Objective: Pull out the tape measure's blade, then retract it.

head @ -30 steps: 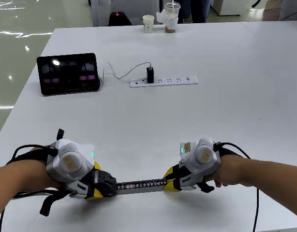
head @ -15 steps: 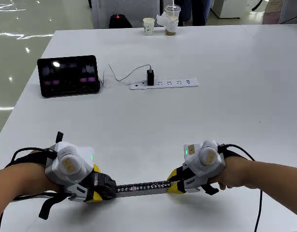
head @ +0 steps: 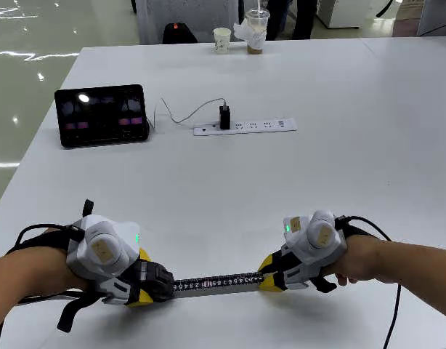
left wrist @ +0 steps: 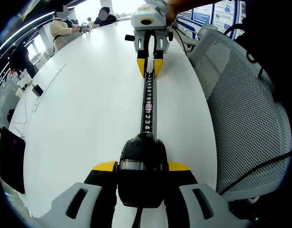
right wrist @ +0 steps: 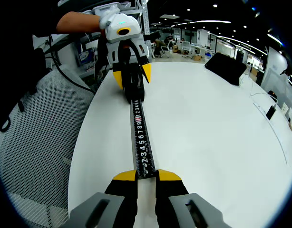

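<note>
Two grippers on the table (head: 317,167), well to the person's side of the power strip (head: 245,126), left gripper (head: 149,283) clamped round the tape measure (head: 160,281), right gripper (head: 269,283) pinching the tip of the blade (head: 216,282), drawn out between them.

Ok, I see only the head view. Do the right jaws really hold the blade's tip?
Observer: Yes. In the right gripper view the right gripper is shut on the end of the blade.
Operator: And how is the case held?
Observer: The left gripper clamps the black case by its two sides, one jaw on each.
Operator: Is anything close to the near edge of the table?
Observer: A mesh chair stands right beside the table there.
</note>
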{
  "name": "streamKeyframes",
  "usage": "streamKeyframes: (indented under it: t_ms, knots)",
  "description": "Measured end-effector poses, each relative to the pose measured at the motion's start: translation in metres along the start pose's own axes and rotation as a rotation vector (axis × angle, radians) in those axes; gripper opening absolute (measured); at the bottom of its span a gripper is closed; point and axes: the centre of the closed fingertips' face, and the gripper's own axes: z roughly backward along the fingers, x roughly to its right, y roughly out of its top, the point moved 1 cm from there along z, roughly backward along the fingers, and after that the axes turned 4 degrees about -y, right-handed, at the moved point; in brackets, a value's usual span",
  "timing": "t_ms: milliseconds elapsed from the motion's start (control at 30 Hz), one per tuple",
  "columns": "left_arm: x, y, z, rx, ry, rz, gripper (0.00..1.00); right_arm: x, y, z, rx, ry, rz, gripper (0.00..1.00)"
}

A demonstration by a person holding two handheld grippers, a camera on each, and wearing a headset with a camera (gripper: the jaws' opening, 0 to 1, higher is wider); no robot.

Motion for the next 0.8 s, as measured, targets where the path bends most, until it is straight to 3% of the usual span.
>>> streamKeyframes:
  t_ms: [800]
  knots:
    - [0.0, 0.0, 0.0, -0.003, 0.005, 0.005, 0.32, 0.004, -0.018, 0.018, -0.016, -0.008, -0.01, 0.1]
